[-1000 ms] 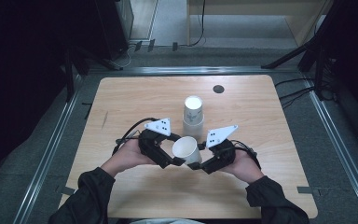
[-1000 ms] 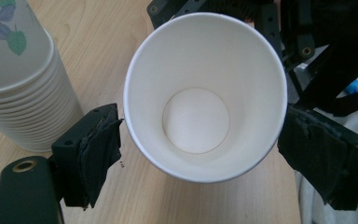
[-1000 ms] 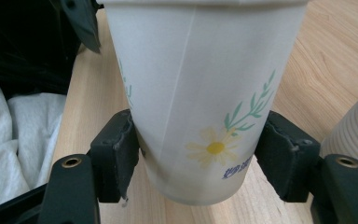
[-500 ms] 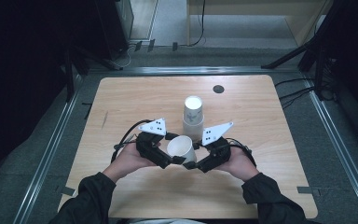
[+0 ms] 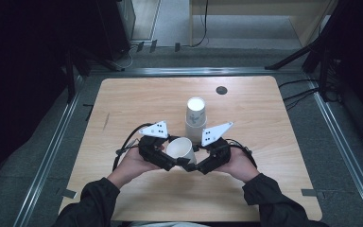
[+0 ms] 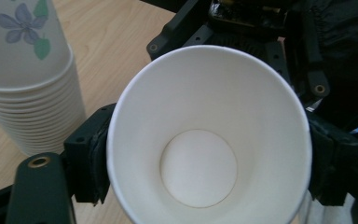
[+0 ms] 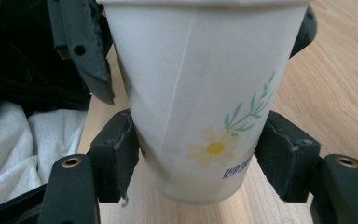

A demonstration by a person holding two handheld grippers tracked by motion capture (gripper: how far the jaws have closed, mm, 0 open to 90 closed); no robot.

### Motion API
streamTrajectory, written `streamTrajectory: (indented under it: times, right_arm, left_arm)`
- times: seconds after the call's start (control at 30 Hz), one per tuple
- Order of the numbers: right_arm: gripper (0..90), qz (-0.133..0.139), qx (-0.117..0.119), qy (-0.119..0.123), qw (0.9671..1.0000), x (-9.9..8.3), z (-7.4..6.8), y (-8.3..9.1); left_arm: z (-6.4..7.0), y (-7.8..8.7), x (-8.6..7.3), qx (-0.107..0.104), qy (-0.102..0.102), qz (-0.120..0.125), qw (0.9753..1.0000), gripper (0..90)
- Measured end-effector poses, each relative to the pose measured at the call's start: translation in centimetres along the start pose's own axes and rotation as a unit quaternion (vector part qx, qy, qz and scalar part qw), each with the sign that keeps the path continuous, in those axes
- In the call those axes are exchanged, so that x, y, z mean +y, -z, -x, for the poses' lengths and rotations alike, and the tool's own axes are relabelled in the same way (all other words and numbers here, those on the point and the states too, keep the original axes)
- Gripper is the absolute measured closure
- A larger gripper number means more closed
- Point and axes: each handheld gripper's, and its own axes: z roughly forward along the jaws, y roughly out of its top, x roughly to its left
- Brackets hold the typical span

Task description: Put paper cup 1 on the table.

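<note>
Cup (image 5: 181, 150) hangs between both grippers above the near middle of the table (image 5: 274, 156), just in front of the stack (image 5: 195, 118). Left gripper (image 6: 205, 158) pinches it near the rim; right gripper (image 7: 200, 163) clamps its lower body. Likely mid-handover (or pulling nested cups apart): next, one side must let go cleanly. Blue lettering under the daisy is too cropped to read.

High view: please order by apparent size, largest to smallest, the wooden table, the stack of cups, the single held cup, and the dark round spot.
1. wooden table
2. stack of cups
3. single held cup, close to the stack; its tilt makes this rank unsure
4. dark round spot
</note>
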Motion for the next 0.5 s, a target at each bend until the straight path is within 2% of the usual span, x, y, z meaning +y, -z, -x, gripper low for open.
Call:
streamTrajectory:
  times: [0.23, 0.37, 0.5]
  right_arm:
    - [34.7, 0.003, 0.002, 0.0, 1.0, 0.14, -0.04, -0.08]
    - [34.2, 0.002, 0.004, 0.001, 1.0, 0.13, -0.05, -0.03]
    - [27.2, 0.0, 0.004, -0.003, 1.0, 0.12, 0.06, -0.12]
  left_arm:
    - [0.17, 0.27, -0.03, 0.011, -0.009, 0.009, 0.9999, 23.7]
    - [0.19, 0.24, 0.02, 0.008, -0.011, 0.003, 0.9999, 24.6]
    - [0.16, 0.54, 0.1, 0.008, -0.012, 0.008, 0.9999, 24.8]
